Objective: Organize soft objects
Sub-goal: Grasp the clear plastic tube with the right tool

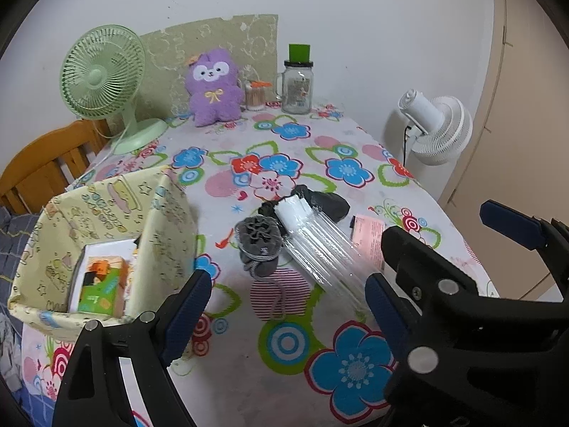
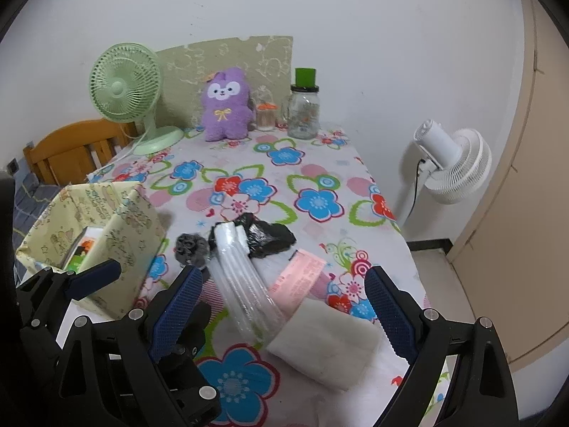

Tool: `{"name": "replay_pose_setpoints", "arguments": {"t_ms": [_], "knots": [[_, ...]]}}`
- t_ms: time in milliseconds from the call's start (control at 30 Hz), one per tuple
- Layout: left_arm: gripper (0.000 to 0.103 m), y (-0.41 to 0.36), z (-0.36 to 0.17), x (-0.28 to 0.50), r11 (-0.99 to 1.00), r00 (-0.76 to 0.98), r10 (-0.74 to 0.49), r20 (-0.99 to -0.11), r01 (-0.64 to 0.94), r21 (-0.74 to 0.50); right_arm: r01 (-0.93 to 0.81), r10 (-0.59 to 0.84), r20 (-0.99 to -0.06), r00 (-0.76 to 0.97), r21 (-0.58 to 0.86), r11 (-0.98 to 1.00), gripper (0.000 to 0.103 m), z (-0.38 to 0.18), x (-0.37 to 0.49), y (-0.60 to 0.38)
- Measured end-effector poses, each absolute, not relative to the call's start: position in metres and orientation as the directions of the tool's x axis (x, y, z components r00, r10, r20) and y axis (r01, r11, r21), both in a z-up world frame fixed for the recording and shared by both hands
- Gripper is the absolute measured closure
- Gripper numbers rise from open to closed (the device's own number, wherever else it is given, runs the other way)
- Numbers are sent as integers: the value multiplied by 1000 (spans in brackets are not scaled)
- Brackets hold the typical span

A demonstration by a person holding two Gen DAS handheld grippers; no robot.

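On the left of the counter (image 1: 245,356), a fabric box (image 1: 106,235) is sitting with a carton inside. The left gripper (image 1: 286,306) is hovering spread wide, holding nothing, near a grey pouch (image 1: 258,245). Right of the pouch, a clear plastic pack (image 2: 245,284) is lying across a black bag (image 2: 270,236) and a pink packet (image 2: 300,277). The right gripper (image 2: 284,309) is hanging spread over a white pad (image 2: 327,348).

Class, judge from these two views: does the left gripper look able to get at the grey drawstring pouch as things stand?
Probably yes. The left gripper is open and empty, and the grey drawstring pouch lies uncovered just ahead, beside the clear plastic pack.
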State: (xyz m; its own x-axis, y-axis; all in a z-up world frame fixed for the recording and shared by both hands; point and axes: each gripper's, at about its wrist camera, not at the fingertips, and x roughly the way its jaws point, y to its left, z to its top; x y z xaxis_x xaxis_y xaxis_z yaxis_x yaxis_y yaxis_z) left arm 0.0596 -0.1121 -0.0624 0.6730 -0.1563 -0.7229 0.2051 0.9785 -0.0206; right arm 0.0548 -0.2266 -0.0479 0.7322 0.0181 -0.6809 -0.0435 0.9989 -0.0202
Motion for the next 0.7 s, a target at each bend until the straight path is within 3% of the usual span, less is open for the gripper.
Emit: {"name": "replay_pose_setpoints", "arguments": {"t_ms": [700], "knots": [[14,-125,-112,90,973,589,-147,-795,229,-10,-65,68,-764,641,35,997,9,-99,88,-234]]}}
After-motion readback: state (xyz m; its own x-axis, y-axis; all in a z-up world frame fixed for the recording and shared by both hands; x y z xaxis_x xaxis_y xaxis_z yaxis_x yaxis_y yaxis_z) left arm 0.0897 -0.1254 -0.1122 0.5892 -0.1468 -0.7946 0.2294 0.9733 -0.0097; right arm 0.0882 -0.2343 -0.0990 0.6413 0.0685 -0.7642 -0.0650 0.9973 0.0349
